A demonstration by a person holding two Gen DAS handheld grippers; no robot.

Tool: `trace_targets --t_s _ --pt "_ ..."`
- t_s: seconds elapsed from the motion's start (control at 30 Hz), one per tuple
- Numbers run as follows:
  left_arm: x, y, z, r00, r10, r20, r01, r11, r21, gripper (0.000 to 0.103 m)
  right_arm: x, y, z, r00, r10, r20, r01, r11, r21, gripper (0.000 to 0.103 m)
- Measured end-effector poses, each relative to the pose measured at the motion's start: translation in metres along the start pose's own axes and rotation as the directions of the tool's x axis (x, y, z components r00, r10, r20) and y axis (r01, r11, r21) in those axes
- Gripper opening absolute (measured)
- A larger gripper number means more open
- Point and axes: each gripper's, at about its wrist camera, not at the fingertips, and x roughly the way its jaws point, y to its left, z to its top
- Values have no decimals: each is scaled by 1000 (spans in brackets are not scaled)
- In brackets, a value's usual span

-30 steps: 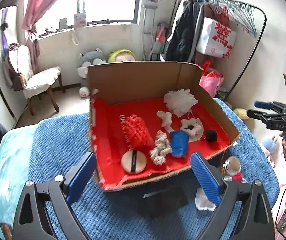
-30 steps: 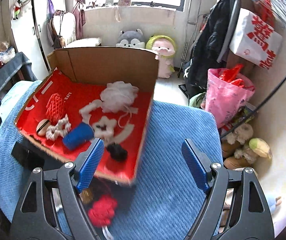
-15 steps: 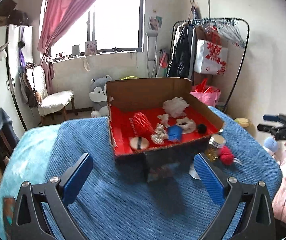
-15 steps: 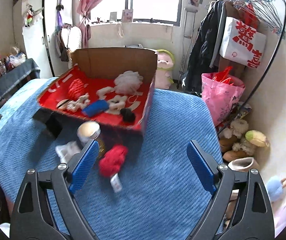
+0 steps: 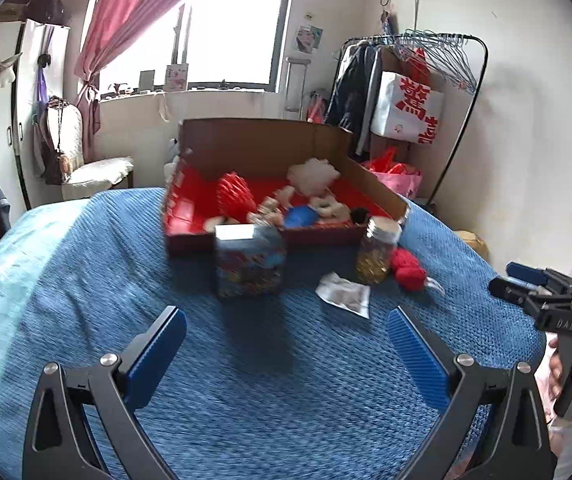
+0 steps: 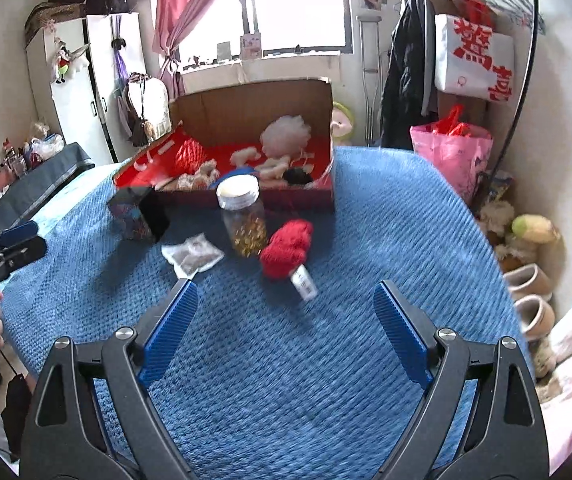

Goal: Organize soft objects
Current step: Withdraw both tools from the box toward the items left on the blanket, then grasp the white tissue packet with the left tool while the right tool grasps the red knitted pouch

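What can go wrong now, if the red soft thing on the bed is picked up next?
1. The red knitted item lies against the glass jar; a grab may tip the jar.
2. Its white tag trails loose and could slip out of the grip.
3. The jar stands between it and the cardboard box.

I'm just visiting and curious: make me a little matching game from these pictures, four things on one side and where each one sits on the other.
Things:
1. white fluffy pom-pom
2. red knitted yarn bundle
3. clear glass jar with white lid
4. flat white sachet

Places:
A. standing upright on the blue bedspread, in front of the box
B. lying flat on the bedspread, left of the jar
C. inside the red-lined cardboard box
D. on the bedspread, right of the jar

Pairs: 1-C, 2-D, 3-A, 4-B
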Motion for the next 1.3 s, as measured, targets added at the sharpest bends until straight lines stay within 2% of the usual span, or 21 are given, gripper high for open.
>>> trace_targets --t_s 0.2,0.33,0.8,0.93,1.13,1.3 --pt "23 -22 -22 1000 18 -12 -18 1000 18 103 14 18 -25 999 -37 8 38 999 -19 90" --pt "37 -29 -30 999 22 -39 -21 1000 16 103 29 24 -34 999 -35 -12 35 999 -9 90" --pt "55 -26 -34 995 33 -91 -34 999 -12 103 53 18 -45 996 -30 -85 31 999 20 90" --pt "59 -25 -26 995 27 -100 -29 1000 -11 103 57 16 -40 995 -31 -97 33 999 15 90" --pt "85 -33 -7 986 -23 -168 25 1000 7 103 75 -4 -15 992 16 -123 -11 999 42 90" --pt "111 -49 9 978 -47 -205 61 996 60 100 103 -21 11 984 62 -168 -55 997 45 90"
